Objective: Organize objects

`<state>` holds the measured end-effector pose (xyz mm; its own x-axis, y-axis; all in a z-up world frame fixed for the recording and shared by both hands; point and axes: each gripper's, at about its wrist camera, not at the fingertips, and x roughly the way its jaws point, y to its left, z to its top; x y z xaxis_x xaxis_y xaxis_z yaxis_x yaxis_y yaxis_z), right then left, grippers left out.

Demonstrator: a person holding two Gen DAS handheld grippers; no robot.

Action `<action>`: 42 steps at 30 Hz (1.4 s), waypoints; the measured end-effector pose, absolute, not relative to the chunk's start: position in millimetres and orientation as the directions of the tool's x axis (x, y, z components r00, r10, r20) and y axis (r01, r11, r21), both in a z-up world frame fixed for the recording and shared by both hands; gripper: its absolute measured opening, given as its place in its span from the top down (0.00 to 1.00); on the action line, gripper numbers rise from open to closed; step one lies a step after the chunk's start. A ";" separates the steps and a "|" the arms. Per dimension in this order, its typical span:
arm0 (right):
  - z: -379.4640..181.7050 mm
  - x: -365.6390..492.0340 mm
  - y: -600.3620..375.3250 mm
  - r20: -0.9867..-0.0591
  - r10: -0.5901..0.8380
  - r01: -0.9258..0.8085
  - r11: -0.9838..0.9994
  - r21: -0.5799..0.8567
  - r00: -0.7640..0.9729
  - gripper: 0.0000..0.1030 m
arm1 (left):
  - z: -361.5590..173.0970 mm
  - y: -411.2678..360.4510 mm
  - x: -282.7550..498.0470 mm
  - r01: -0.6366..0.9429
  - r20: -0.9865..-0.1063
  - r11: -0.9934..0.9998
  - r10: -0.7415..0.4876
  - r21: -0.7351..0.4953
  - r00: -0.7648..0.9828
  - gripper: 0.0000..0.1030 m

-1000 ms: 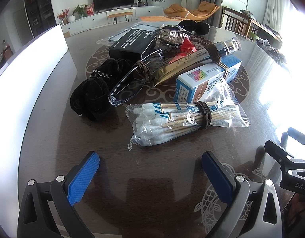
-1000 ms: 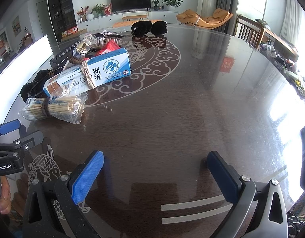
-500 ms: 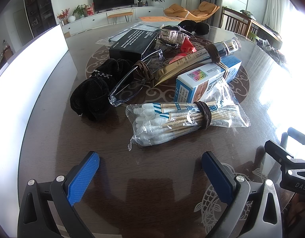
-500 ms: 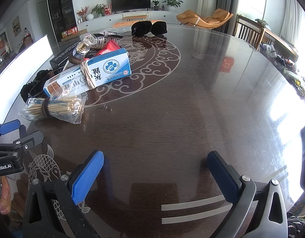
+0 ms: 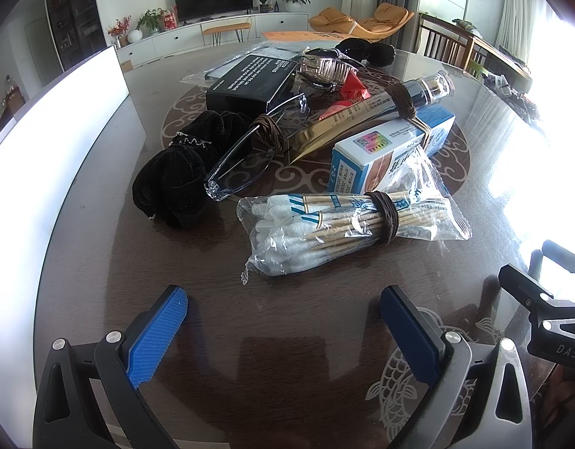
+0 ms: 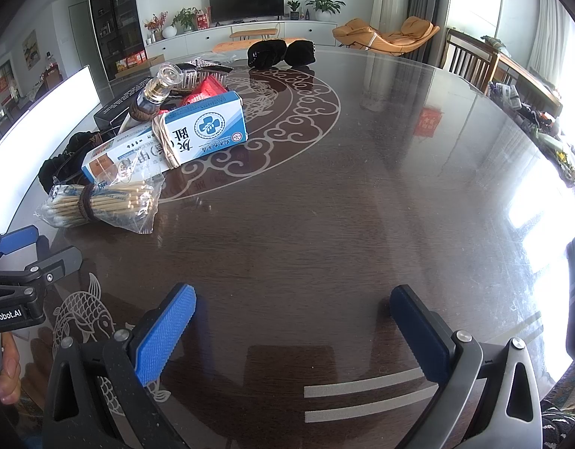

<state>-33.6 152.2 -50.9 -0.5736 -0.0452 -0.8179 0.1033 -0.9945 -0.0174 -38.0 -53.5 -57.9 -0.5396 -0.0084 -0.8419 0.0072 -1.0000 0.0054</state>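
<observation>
You have both tools hovering low over the near edge of the dark round surface (image 6: 362, 194), and neither holds anything. Your left gripper (image 5: 283, 321) has its blue pads spread wide apart, with only bare tabletop between them. Your right gripper (image 6: 293, 323) is spread just as wide over an open stretch toward the right side of the surface.

The things to organize sit in 1 loose cluster toward the left side and centre of the surface. Nearest you is the bag of cotton swabs (image 5: 347, 228), bound by a dark band and lying just beyond the left pads. Behind it the blue and white box (image 5: 392, 149) is tied to a gold tube with a dark cap (image 5: 370, 112). To the left, clear glasses (image 5: 257, 153) rest against a black fabric bundle (image 5: 182, 183). A black box (image 5: 250, 82) and a sparkly hair clip (image 5: 325, 69) lie farther back. 2 more black bundles (image 6: 280, 52) sit near the far edge.

This looks like the start: no pick has begun. The swabs seem the natural first target. Push your left gripper forward, straddle the bag at the band, and close there, since loose plastic would likely slip. Keep your right gripper clear.
</observation>
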 end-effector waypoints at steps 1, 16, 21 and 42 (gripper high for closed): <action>-50.9 -33.7 152.1 -0.818 -0.045 0.103 -0.994 -0.017 -0.574 0.00 | -57.9 -53.6 -38.1 0.007 -0.842 -1.000 -0.008 0.005 -0.540 0.00; -51.2 -33.7 152.0 -0.818 -0.046 0.104 -0.994 -0.017 -0.574 0.00 | -56.8 -53.7 -39.8 0.005 -0.847 -1.000 -0.007 0.005 -0.531 0.00; -51.4 -33.6 152.0 -0.818 -0.046 0.104 -0.994 -0.017 -0.574 0.00 | -55.5 -53.2 -42.3 0.022 -0.855 -1.000 -0.015 0.005 -0.518 0.00; -49.1 -34.2 150.8 -0.810 -0.040 0.096 -0.995 -0.020 -0.584 0.00 | -58.5 -53.5 -40.9 0.001 -0.865 -1.000 -0.006 0.007 -0.502 0.00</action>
<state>-34.2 150.8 -49.1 -0.5845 -0.0398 -0.8104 0.0957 -0.9952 -0.0202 -40.9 -53.5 -58.5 -0.5018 -0.0061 -0.8650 0.0007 -1.0000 0.0067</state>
